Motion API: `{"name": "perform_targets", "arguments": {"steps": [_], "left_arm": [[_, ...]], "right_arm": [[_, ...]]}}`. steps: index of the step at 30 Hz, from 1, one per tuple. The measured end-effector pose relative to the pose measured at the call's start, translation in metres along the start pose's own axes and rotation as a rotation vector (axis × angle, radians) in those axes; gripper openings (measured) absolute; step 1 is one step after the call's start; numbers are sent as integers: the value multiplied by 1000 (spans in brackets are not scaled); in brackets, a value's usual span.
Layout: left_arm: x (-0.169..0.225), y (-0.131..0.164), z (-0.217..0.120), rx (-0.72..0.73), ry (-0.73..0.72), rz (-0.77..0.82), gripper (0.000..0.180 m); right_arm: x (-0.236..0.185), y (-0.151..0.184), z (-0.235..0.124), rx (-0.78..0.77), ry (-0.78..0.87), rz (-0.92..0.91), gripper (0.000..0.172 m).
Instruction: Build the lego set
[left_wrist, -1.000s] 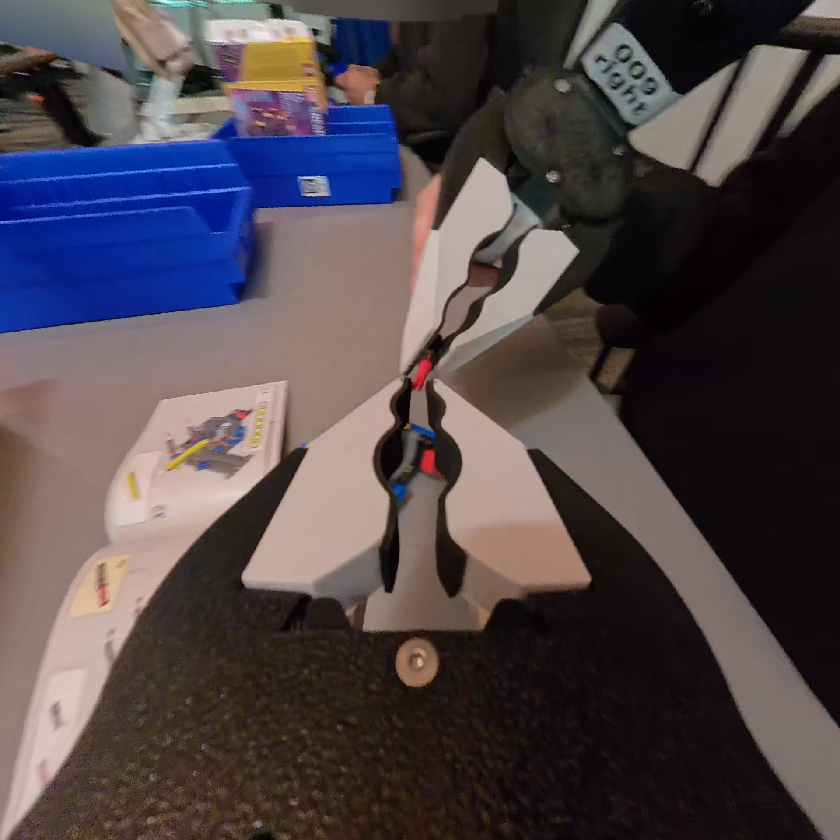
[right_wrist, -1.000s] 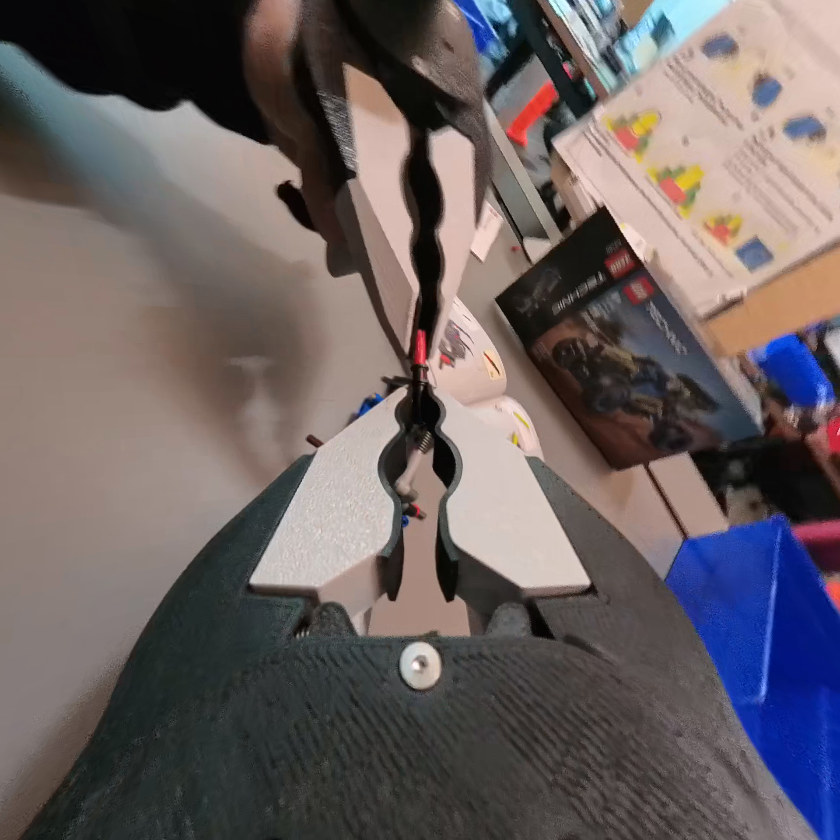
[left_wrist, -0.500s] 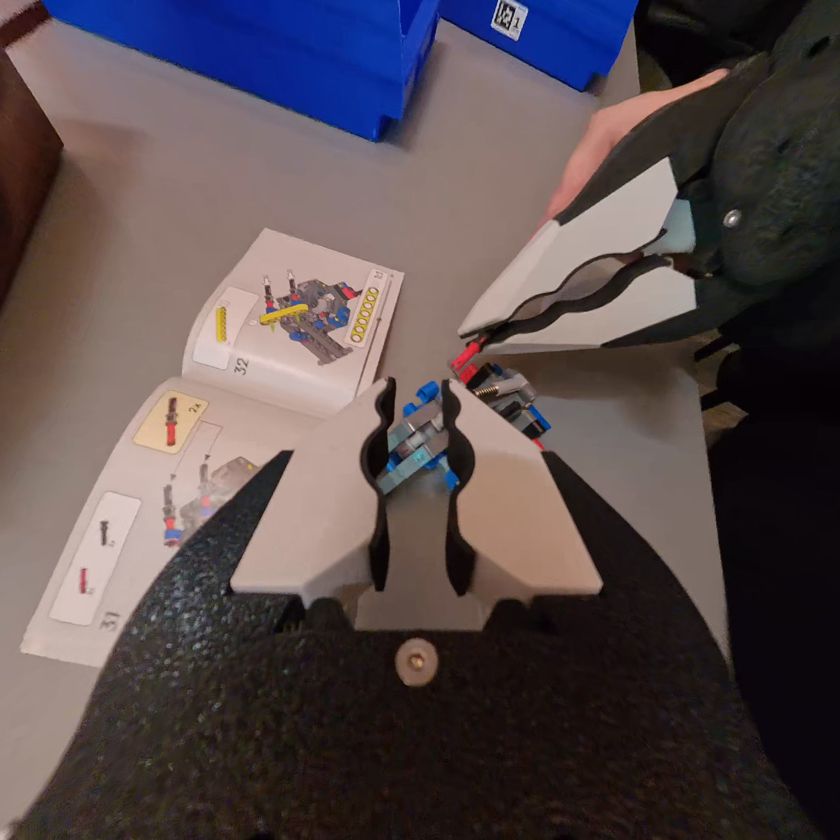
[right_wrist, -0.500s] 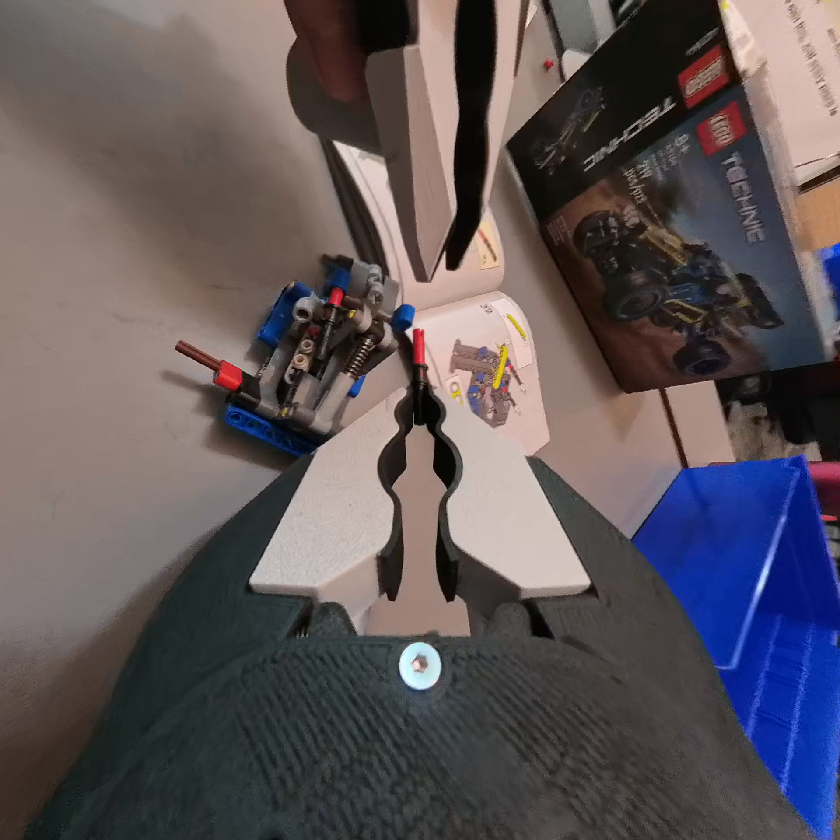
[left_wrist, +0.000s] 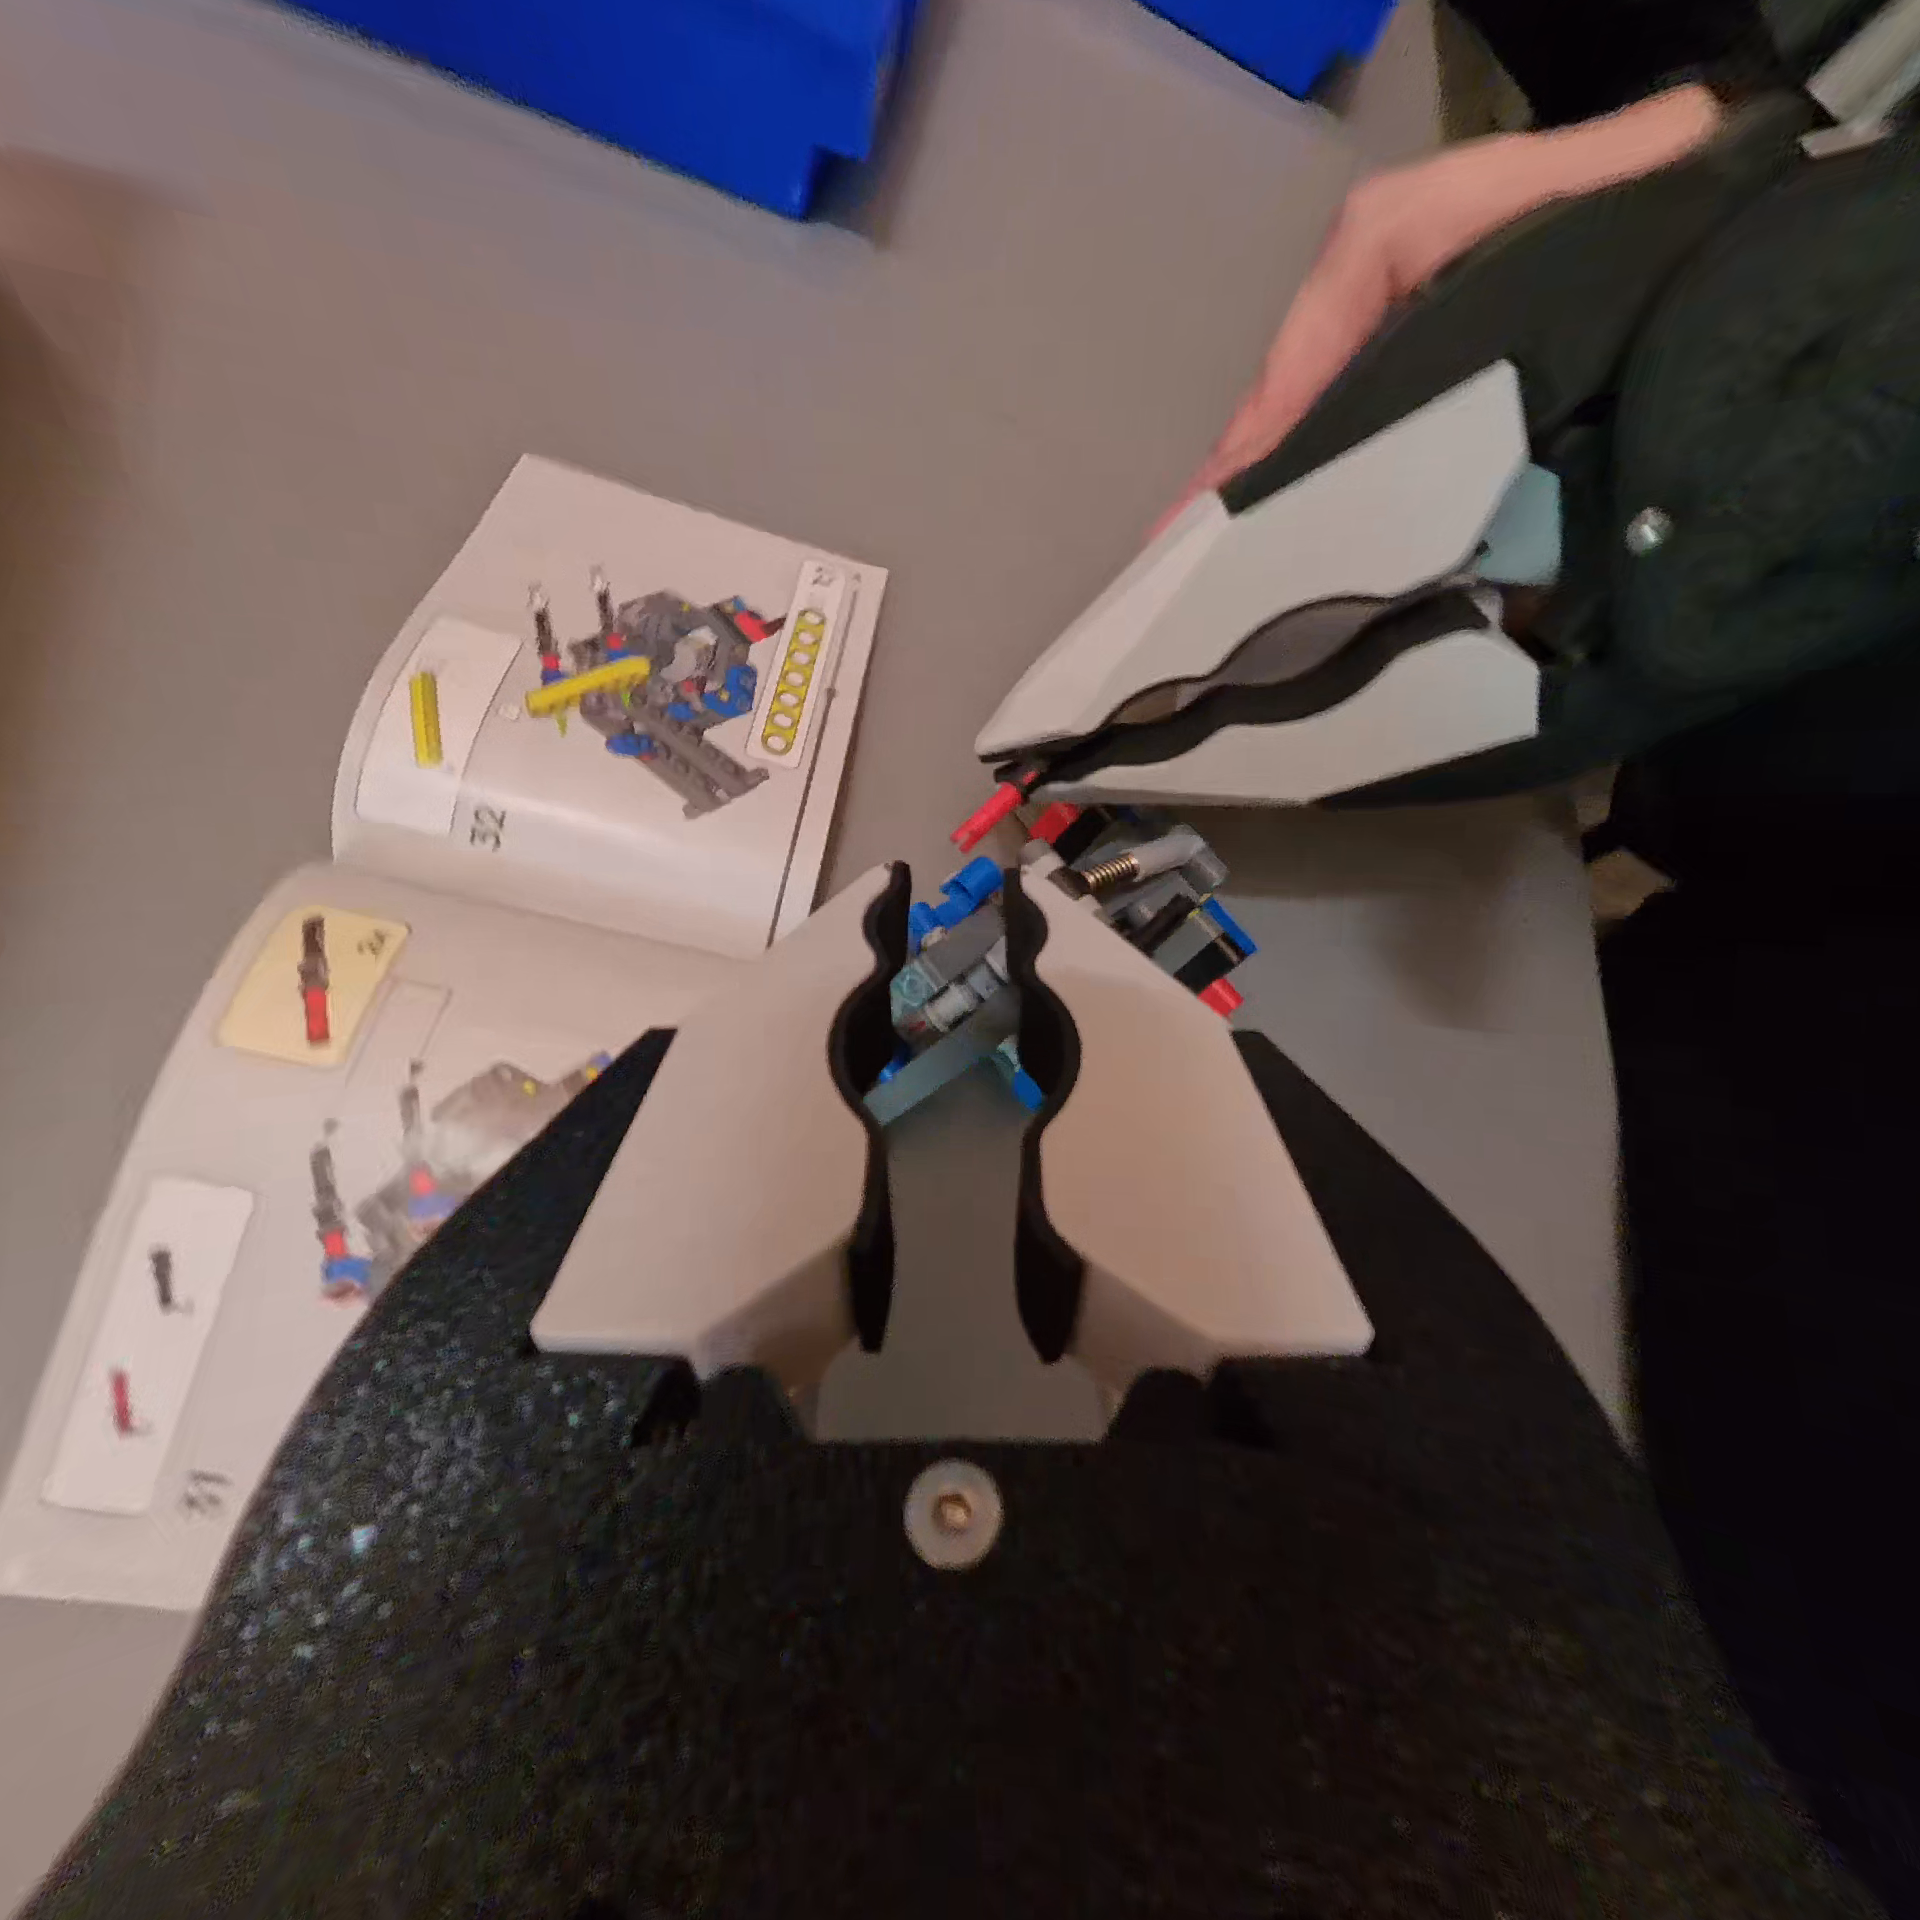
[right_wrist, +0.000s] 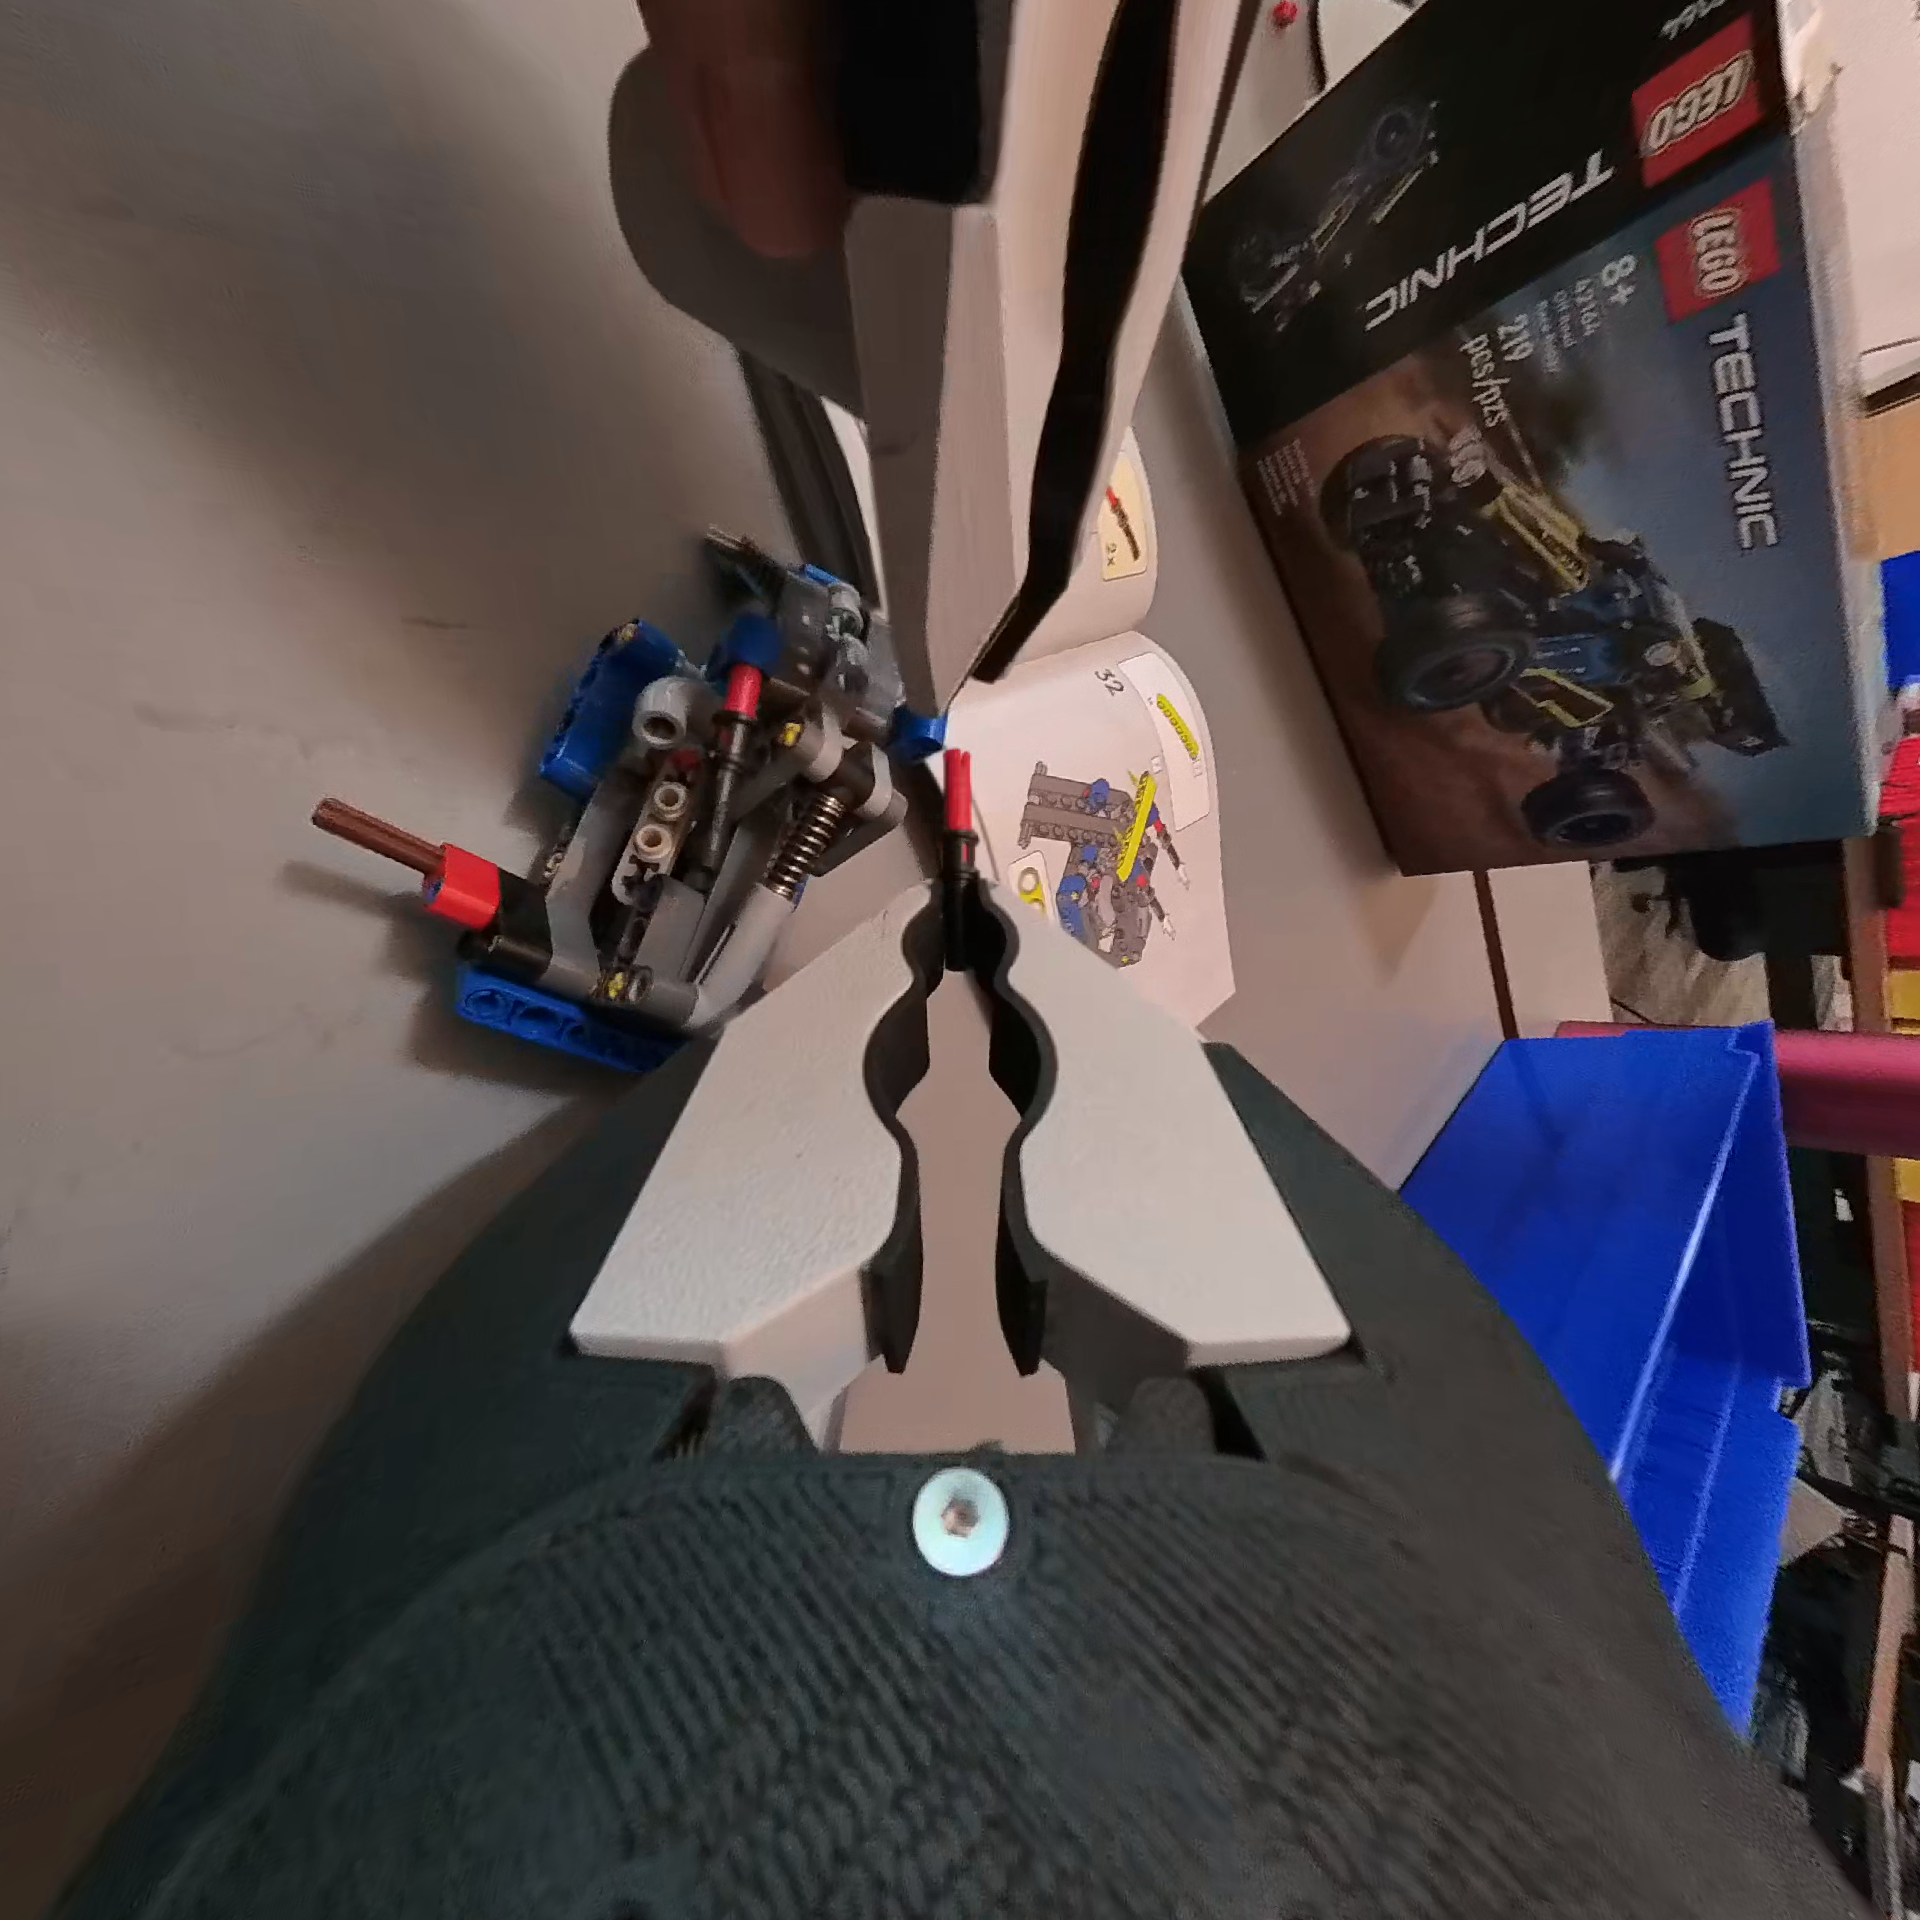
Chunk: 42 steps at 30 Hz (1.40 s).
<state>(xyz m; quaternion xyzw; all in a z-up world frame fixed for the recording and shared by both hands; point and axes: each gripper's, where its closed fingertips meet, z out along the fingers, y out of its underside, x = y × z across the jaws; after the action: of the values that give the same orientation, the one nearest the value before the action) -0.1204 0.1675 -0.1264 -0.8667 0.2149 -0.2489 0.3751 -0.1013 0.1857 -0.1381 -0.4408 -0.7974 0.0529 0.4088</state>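
a: left wrist view first. where does the brick assembly (left_wrist: 1081, 935) lie against the left gripper (left_wrist: 954, 914)?

b: right at its tips, on the grey table (left_wrist: 520, 343). the two fingers stand spread with a clear gap, and the grey and blue end of the assembly shows in that gap. whether the pads press on it i cannot tell; one side looks apart from it.

a: and the right gripper (right_wrist: 961, 904)?

b: pressed together on a thin pin (right_wrist: 956, 821), black at the gripped end and red at the free end. the pin sticks straight out past the fingertips. in the left wrist view the same gripper (left_wrist: 1003, 774) hangs just above the far end of the assembly, red tip pointing out, a hand (left_wrist: 1351, 281) behind it.

a: how does the assembly look from the right wrist view?

b: it (right_wrist: 675, 831) lies just beside the right fingertips, on their left. grey beams on a blue base strip, two coil springs, a red and black pin upright in the middle, and a brown axle (right_wrist: 374, 836) with a red bush poking out to one side. a blue connector sits at the end nearest the left gripper's finger (right_wrist: 977, 416).

a: around it?

b: an open instruction booklet (left_wrist: 623, 748) beside the left gripper, a dark product box (right_wrist: 1538, 468) beyond it, and blue bins (right_wrist: 1621, 1247) at the table's edge.
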Motion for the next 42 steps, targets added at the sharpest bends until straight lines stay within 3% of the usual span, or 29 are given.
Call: {"name": "perform_targets", "arguments": {"steps": [4, 10, 13, 15, 18, 21, 24, 28, 32, 36, 42], "left_arm": [[3, -11, -2, 39, 26, 246, 21], [19, -14, 4, -17, 205, 254, 5], [29, -11, 3, -13, 276, 318, 1], [31, -9, 3, -4, 307, 326, 1], [29, -6, -1, 11, 331, 384, 1], [31, -6, -2, 26, 360, 450, 1], [31, -4, 0, 17, 377, 489, 1], [24, -5, 1, 26, 353, 499, 2], [1, -6, -5, 68, 285, 478, 8], [0, -7, -7, 121, 359, 416, 9], [1, 7, 7, 95, 366, 497, 7]], "right_arm": [[5, -7, -7, 46, 16, -13, 1], [6, -18, -20, 139, -1, 75, 1], [-2, -13, -23, 187, -71, 143, 10], [-7, -16, -29, 278, -136, 216, 18], [-5, -25, -41, 432, -213, 328, 16], [-4, -28, -42, 492, -268, 371, 14], [-5, -30, -40, 508, -288, 346, 2], [-3, -28, -34, 492, -254, 320, 2], [4, -20, -29, 475, -241, 452, 2], [4, -15, -27, 457, -237, 510, 2], [-2, -15, -21, 413, -272, 512, 2]]}}
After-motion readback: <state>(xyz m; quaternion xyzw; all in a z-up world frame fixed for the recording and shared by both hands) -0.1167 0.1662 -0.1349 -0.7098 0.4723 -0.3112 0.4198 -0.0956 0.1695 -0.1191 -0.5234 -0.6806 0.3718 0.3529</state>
